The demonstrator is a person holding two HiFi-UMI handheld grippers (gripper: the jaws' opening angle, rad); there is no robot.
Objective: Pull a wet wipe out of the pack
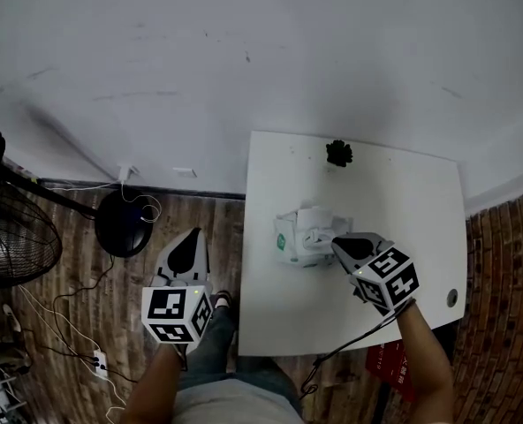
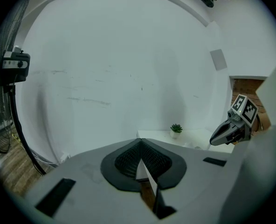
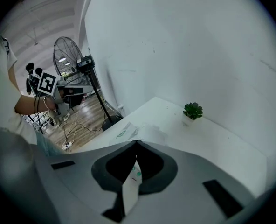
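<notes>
Wet-wipe pack (image 1: 288,240) is laid on the tabletop (image 1: 420,201), a wipe (image 1: 314,226) raised from it, judged soft, light, damp; its top fold should be pinched. Right hand-held gripper (image 1: 336,242) is closed beside it, left hand-held gripper (image 1: 193,234) closed, empty

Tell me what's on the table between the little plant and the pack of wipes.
Nothing. The head view shows only bare white table between the plant and the pack.

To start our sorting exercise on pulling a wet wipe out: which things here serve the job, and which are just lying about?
Job: wet wipe pack; right gripper, at the pack; left gripper, held aside.
Lying about: potted plant; fan; power strip on the floor.
</notes>
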